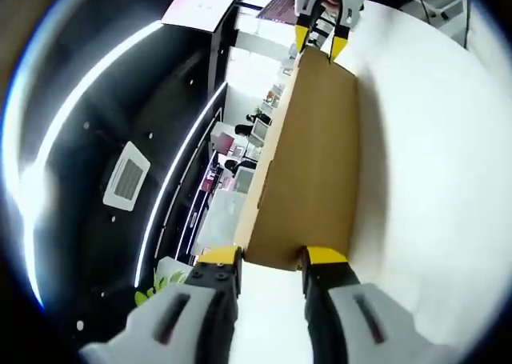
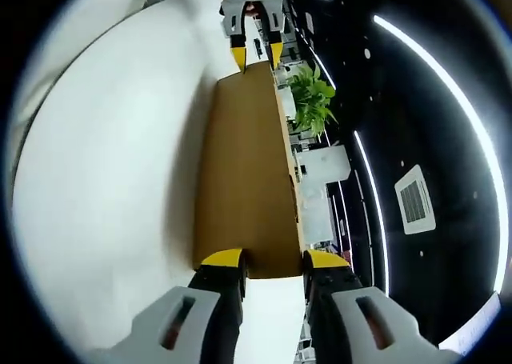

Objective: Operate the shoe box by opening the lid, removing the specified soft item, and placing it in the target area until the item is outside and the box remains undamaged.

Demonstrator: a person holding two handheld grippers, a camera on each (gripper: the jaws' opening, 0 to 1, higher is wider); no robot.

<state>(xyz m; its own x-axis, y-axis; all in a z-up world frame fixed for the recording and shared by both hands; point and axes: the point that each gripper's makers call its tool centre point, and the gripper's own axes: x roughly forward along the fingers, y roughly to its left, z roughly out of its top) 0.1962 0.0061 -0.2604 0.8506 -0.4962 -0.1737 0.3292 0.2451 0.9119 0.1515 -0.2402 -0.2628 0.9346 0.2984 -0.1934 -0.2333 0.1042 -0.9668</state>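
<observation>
Left gripper view, bottom centre: left tongs (image 1: 272, 258) sit with yellow tips straddling the near short edge of the shoe box lid (image 1: 312, 164), jaws spread about as wide as that end, touching or just beside it; can't tell if they actually squeeze. The brown cardboard runs from lower centre up to top centre, where the right tongs (image 1: 322, 44) bracket the far end the same way. White counter (image 1: 432, 180) fills the right of the frame; dark ceiling with light strips on the left.

Right gripper view, mirrored: right tongs at bottom centre, tips on either side of the near edge of the lid, left tongs at top centre on the far edge. A green plant (image 2: 312, 100) shows upper right beyond the box.

Step, as a judgement: lid-opening stage, both ends held, lid apparently lifted or tilted on edge. The soft item isn't visible, presumably inside the box. Next move calls for an even two-handed lift, no crushing of the cardboard, then setting the lid aside.
</observation>
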